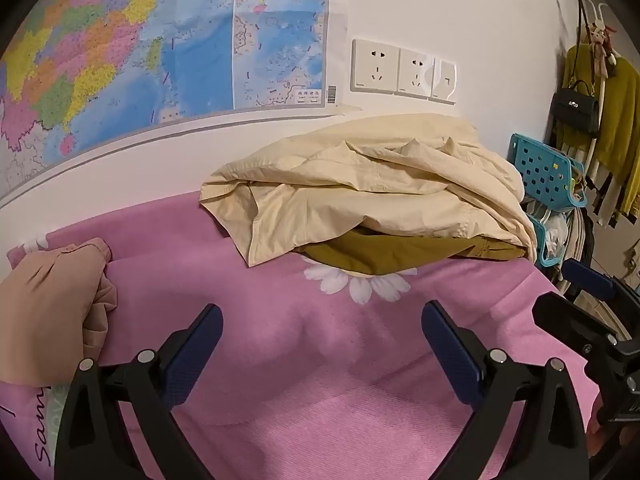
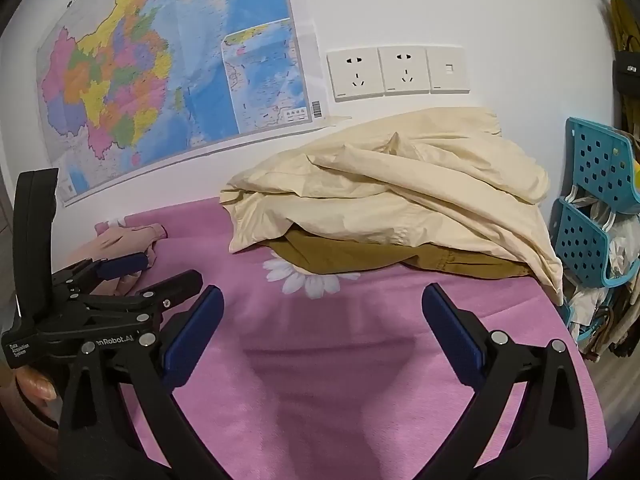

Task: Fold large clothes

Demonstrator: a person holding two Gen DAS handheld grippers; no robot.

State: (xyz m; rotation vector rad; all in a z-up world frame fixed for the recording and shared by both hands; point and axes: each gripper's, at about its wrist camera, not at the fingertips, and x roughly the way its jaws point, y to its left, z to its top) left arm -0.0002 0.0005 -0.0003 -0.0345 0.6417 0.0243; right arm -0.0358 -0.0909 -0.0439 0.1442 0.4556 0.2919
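Observation:
A crumpled cream garment (image 1: 372, 188) lies in a heap on an olive-brown garment (image 1: 384, 254) at the far side of the pink blanket (image 1: 320, 360), against the wall. Both show in the right wrist view too, cream garment (image 2: 392, 204) over olive garment (image 2: 360, 256). A peach garment (image 1: 52, 312) lies bunched at the left edge, also in the right wrist view (image 2: 124, 244). My left gripper (image 1: 322, 328) is open and empty above the bare blanket. My right gripper (image 2: 322, 316) is open and empty beside it, short of the heap.
A wall with a map (image 1: 160, 40) and sockets (image 1: 404, 70) runs behind the surface. Blue perforated baskets (image 1: 548, 176) and hanging clothes with a black bag (image 1: 576, 108) stand off the right edge. A white daisy print (image 2: 308, 276) marks the blanket.

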